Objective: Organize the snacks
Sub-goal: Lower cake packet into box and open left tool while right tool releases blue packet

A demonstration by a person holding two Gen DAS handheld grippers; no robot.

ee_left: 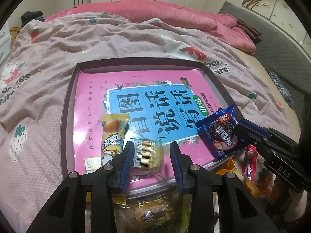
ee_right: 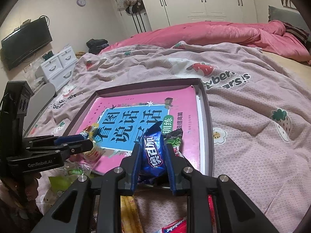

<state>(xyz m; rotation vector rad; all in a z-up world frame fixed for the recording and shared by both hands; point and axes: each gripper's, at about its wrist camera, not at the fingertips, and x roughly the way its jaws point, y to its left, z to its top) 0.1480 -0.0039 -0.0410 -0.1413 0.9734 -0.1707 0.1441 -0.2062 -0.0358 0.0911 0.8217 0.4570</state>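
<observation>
Shallow tray [ee_left: 67, 104] on a bed, lined with a pink book [ee_left: 93, 104]. Contents: yellow snack packet [ee_left: 113, 134] at the near left edge; clear-wrapped gold pastry [ee_left: 149, 155] at the near edge, between the left tongs [ee_left: 152, 167], whose pads stand spread, the left one against the wrapper and the right one clear of it; green packet [ee_right: 174, 138] toward the near right corner. Blue cookie packet [ee_right: 153, 155] is pinched upright in the right tongs [ee_right: 153, 171], raised over the tray's near right edge. More loose snacks lie on the bed below the tray's near edge. Risks: the glossy blue packet, gripped low, may slide out or flop onto the green packet; the left pad may drag the pastry on withdrawal. Pose: both tongs angle downward over the near edge, left and right well apart.
</observation>
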